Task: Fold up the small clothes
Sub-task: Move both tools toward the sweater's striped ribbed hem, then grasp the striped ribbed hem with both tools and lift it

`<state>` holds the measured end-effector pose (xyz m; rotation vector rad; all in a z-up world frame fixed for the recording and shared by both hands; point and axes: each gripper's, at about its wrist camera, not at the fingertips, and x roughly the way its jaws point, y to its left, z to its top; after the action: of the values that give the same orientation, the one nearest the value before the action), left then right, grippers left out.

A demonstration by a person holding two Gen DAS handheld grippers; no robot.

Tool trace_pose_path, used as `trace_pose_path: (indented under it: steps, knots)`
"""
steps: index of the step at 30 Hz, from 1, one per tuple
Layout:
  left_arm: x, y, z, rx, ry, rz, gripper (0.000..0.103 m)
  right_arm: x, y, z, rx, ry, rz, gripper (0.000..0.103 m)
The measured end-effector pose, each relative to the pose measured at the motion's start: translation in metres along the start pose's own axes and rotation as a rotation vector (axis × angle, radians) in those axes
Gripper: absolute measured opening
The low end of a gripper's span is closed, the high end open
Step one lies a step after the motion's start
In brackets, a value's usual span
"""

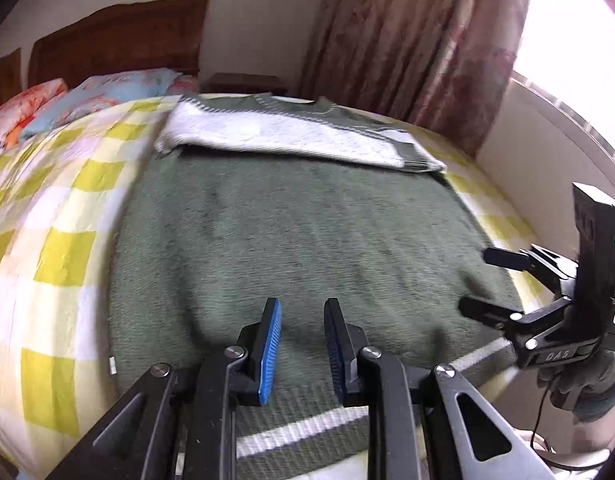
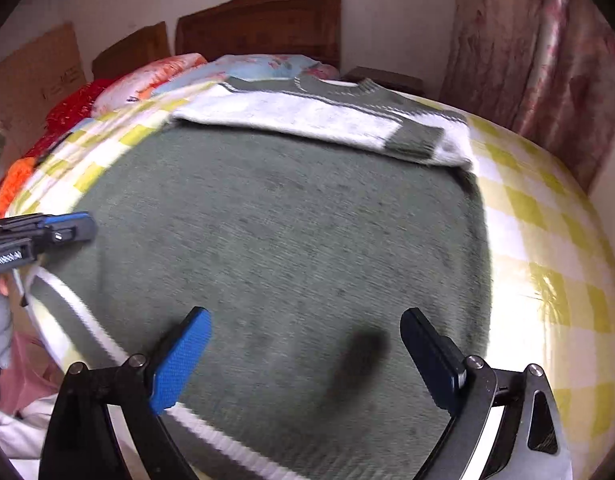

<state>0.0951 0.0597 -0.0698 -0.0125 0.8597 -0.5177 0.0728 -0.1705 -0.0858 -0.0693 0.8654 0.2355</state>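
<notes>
A green knit sweater point(image 1: 291, 240) lies flat on the bed, its grey-white sleeves point(image 1: 283, 136) folded across the chest near the collar. Its striped hem point(image 1: 299, 428) is at the near edge. It also fills the right wrist view point(image 2: 283, 240). My left gripper point(image 1: 302, 312) hovers over the hem with a narrow gap between its blue pads, holding nothing. My right gripper point(image 2: 305, 320) is wide open above the lower right part of the sweater, empty. It also shows in the left wrist view point(image 1: 483, 280). The left gripper appears at the left edge of the right wrist view point(image 2: 67, 232).
The bed has a yellow-and-white checked cover point(image 1: 55, 248). Pillows point(image 1: 107, 92) and a wooden headboard point(image 1: 119, 40) are at the far end. A floral curtain point(image 1: 407, 40) and a bright window point(image 1: 567, 40) are on the right. A bedside table point(image 1: 247, 82) stands behind the bed.
</notes>
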Motion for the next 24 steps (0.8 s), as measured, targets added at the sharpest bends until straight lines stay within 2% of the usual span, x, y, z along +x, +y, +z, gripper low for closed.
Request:
trace_pose_path:
  steps: [2,4,5,6,8,10,13,16,18,21,24]
  knots:
    - [0.007,-0.021,-0.001,0.080,0.023,0.010,0.022,-0.002,0.027,0.006,-0.071,-0.022,0.012,0.103]
    - [0.025,-0.027,-0.008,0.107,0.090,0.026,0.022,0.004,0.041,0.005,-0.136,0.004,0.006,0.103]
    - [0.028,-0.026,-0.013,0.109,0.084,0.019,0.022,0.011,0.042,0.002,-0.149,0.031,-0.002,0.103]
    - [0.025,-0.022,-0.015,0.111,0.074,0.008,0.022,0.019,0.039,-0.003,-0.145,0.067,-0.004,0.103]
    - [0.017,-0.011,-0.017,0.089,0.080,-0.008,0.023,0.017,0.024,-0.010,-0.098,0.046,0.037,0.103]
    - [0.009,0.002,-0.020,0.059,0.077,0.001,0.023,0.013,0.011,-0.014,-0.093,0.058,0.006,0.103]
    - [-0.003,0.019,-0.029,-0.005,0.074,-0.026,0.023,0.005,-0.011,-0.024,-0.046,0.052,-0.004,0.103]
    - [-0.011,0.015,-0.030,-0.019,0.082,0.002,0.023,-0.001,-0.015,-0.028,-0.019,0.055,-0.014,0.103]
    - [-0.013,-0.001,-0.026,0.015,0.068,-0.013,0.023,-0.006,-0.008,-0.025,0.002,0.036,-0.015,0.103]
    - [-0.005,-0.032,-0.020,0.089,0.059,-0.056,0.023,-0.015,0.016,-0.014,-0.017,-0.033,0.057,0.103]
    - [0.014,-0.045,-0.028,0.158,0.104,0.015,0.023,-0.006,0.036,-0.014,-0.121,0.007,0.009,0.103]
